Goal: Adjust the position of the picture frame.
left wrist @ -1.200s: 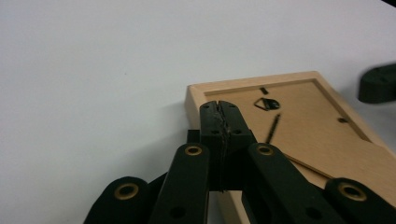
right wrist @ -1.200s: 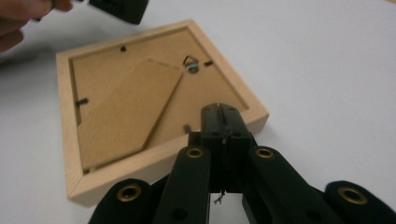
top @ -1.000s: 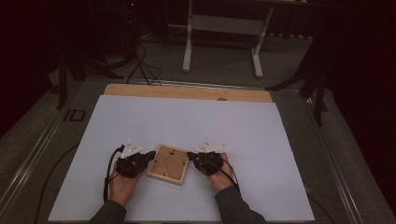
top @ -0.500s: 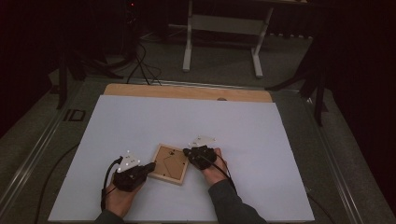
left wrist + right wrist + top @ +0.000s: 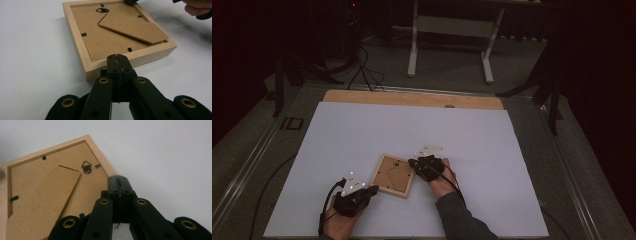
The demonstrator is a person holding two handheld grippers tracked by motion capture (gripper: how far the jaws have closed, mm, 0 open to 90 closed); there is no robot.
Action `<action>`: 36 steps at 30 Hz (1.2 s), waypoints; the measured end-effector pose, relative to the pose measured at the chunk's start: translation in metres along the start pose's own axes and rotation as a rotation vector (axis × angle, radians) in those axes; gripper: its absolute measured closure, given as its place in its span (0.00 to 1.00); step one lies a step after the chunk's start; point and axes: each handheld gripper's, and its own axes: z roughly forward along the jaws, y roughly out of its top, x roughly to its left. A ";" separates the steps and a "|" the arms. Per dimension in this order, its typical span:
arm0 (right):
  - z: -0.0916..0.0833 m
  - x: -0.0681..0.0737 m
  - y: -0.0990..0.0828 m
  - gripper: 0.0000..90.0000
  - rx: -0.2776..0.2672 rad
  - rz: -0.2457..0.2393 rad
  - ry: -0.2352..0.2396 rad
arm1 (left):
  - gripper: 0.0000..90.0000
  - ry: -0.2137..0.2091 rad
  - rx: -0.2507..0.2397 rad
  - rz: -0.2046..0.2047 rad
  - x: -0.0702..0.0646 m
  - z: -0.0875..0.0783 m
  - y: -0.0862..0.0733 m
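A light wooden picture frame [image 5: 393, 175] lies face down on the white table, its brown backing board, black hanger and fold-out stand [image 5: 132, 28] facing up. My left gripper [image 5: 373, 190] is shut with nothing in it. Its tips [image 5: 117, 58] sit right at the frame's [image 5: 100, 42] near rim, close to a corner, and I cannot tell whether they touch. My right gripper [image 5: 413, 162] is also shut and holds nothing. Its tips [image 5: 117, 179] rest at the rim of the frame [image 5: 42, 195] beside the hanger [image 5: 87, 167].
The white sheet [image 5: 362, 135] covers most of the table, and a bare wooden strip [image 5: 412, 98] runs along its far edge. Behind the table stand a white frame's legs [image 5: 414, 45] on the floor. Black cables [image 5: 362, 65] lie at the back left.
The left hand and its gripper have drawn back toward the near edge, from the frame's left side to its near corner. The right gripper and the frame have hardly moved.
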 end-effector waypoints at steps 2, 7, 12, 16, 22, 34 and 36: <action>-0.001 -0.001 -0.001 1.00 0.002 -0.001 0.001 | 1.00 0.006 0.008 0.001 0.001 0.001 0.000; -0.005 -0.004 -0.002 1.00 0.012 0.003 -0.005 | 1.00 0.018 0.023 -0.011 0.002 0.007 0.000; -0.011 -0.006 -0.006 1.00 0.022 -0.001 -0.009 | 1.00 0.024 0.013 0.008 0.002 0.013 0.007; -0.016 -0.008 -0.009 1.00 0.031 0.002 -0.014 | 1.00 0.019 0.001 -0.003 0.005 0.018 0.012; -0.028 -0.009 -0.018 1.00 0.035 0.014 -0.018 | 1.00 -0.003 0.005 -0.035 0.008 0.027 0.016; -0.047 -0.007 -0.027 1.00 0.044 0.006 -0.050 | 1.00 0.014 0.009 -0.014 0.010 0.046 0.028; -0.051 -0.009 -0.029 1.00 0.041 0.001 -0.070 | 1.00 0.013 0.015 -0.019 0.011 0.049 0.029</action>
